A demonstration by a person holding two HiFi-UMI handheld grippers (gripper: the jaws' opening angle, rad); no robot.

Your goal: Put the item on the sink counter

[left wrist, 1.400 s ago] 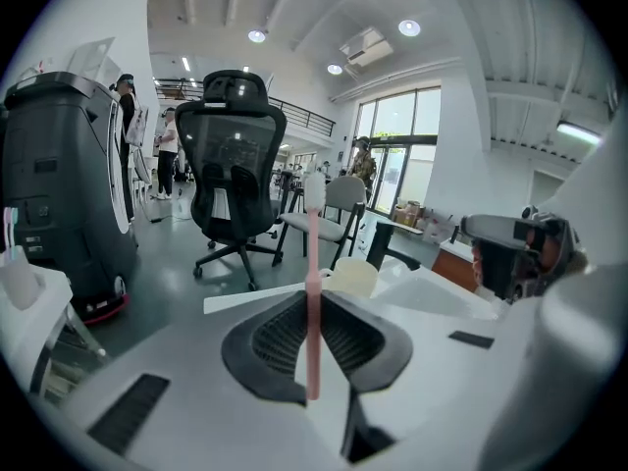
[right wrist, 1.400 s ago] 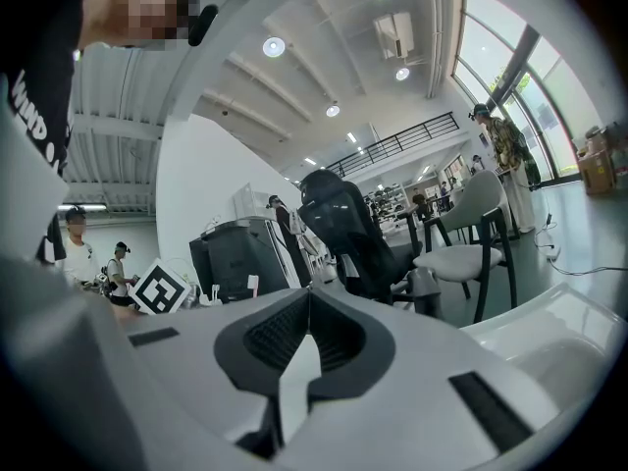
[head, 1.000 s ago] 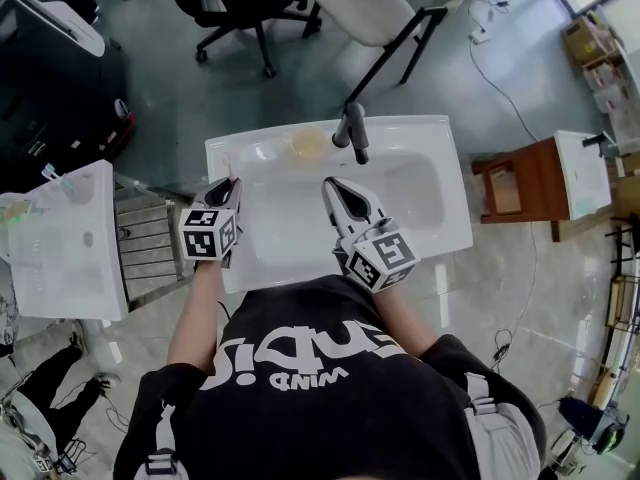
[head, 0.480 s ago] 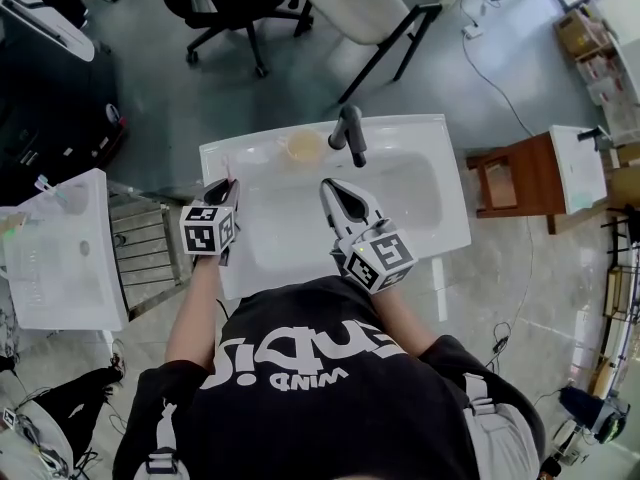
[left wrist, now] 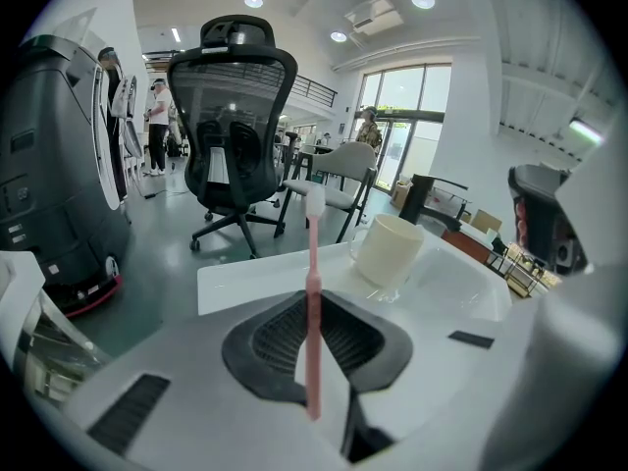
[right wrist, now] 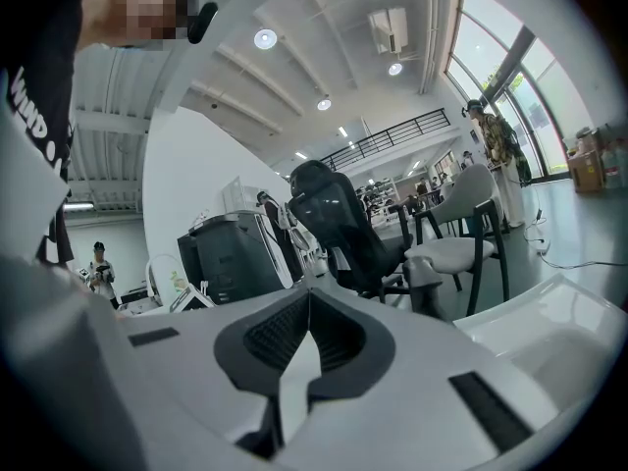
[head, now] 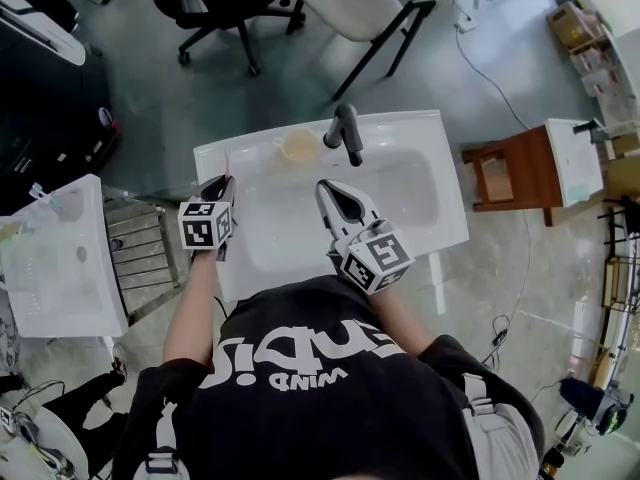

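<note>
Toothbrush [left wrist: 312, 292] clamped in left gripper [head: 218, 186], above the sink counter [head: 232, 156] near the cup [head: 298, 146]. Right gripper [head: 332, 193]: jaws together, empty. We judge placement pending; next we lower and release.

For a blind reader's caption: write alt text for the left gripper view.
The left hand-held gripper is shut on a pink toothbrush whose white head points away from the camera. Beyond it a cream mug stands on the white sink counter, with a black office chair behind.
</note>
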